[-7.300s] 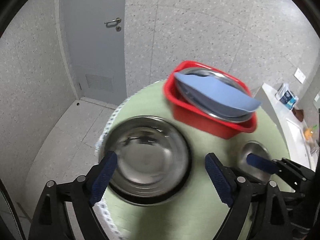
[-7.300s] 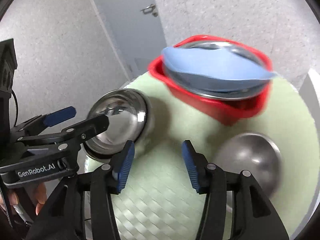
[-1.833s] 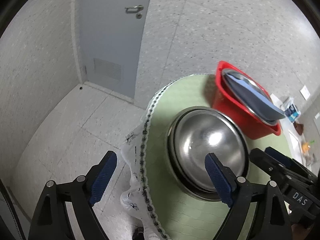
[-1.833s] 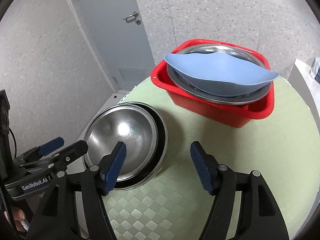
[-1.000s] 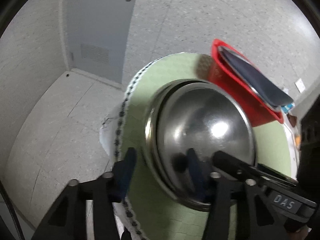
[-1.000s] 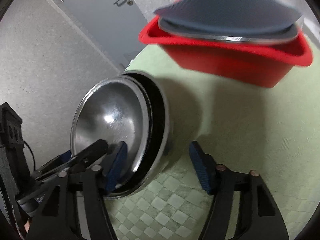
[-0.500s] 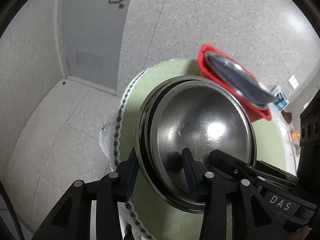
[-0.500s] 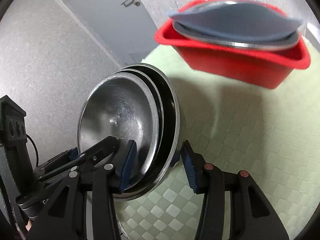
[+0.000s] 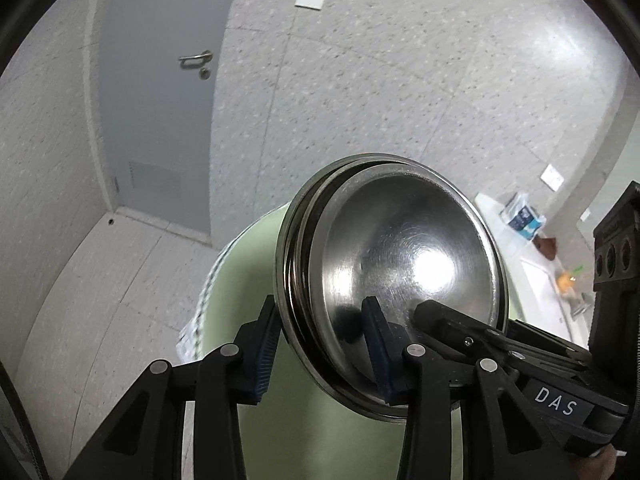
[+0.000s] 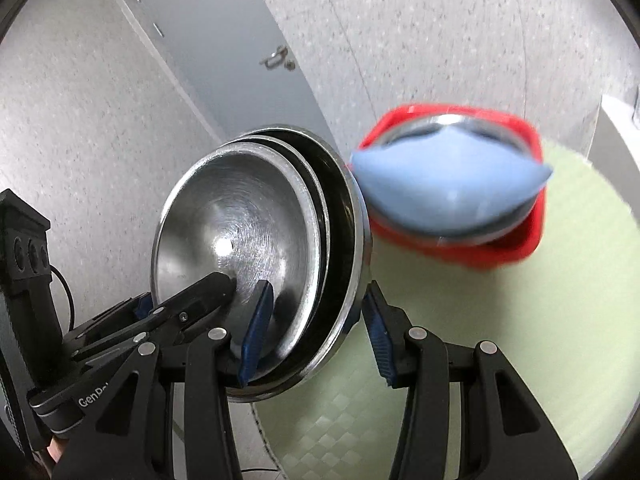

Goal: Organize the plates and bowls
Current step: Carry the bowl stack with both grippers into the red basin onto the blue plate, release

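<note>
Above checkered green tablecloth [image 10: 460,360], nested round steel bowls [image 10: 256,240], both grippers' jaws clamped

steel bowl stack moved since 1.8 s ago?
Yes. The steel bowl stack was flat on the green table; now it is lifted and tilted on edge, rim high against the grey door.

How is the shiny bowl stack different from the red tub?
The bowl stack is silvery steel; the red tub is plastic. The bowl stack is tipped up on edge, gripped by the left gripper and right gripper; the red tub sits flat on the green table, untouched. Both hold nested dishes.
</note>
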Tool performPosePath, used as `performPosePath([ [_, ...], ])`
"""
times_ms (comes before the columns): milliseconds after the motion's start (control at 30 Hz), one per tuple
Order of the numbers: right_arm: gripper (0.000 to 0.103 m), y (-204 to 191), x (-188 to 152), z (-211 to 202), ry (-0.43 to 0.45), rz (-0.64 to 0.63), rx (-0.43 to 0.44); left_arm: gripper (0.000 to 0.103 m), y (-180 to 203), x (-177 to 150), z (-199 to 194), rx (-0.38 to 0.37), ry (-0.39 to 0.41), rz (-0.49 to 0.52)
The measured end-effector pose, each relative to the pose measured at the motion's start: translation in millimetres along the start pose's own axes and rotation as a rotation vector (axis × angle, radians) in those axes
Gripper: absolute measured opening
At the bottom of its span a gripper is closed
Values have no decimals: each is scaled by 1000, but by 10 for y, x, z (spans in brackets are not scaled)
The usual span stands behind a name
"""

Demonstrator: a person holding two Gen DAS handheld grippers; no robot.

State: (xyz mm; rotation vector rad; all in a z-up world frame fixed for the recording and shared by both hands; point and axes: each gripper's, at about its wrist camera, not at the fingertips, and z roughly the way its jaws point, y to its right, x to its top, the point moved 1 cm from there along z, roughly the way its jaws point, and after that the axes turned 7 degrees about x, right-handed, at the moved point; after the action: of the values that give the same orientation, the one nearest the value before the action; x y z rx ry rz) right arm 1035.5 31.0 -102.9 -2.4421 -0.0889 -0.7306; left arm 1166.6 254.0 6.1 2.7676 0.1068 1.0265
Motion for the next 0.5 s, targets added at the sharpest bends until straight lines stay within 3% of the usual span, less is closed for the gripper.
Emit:
performPosePath([
  [300, 47, 506, 596, -220, 22, -23, -18, 36, 503, 604, 546, 2, -15, 32],
  [500, 47, 999, 922, -43, -49, -13, -26, 37, 813, 943, 1267, 25, -107, 23],
])
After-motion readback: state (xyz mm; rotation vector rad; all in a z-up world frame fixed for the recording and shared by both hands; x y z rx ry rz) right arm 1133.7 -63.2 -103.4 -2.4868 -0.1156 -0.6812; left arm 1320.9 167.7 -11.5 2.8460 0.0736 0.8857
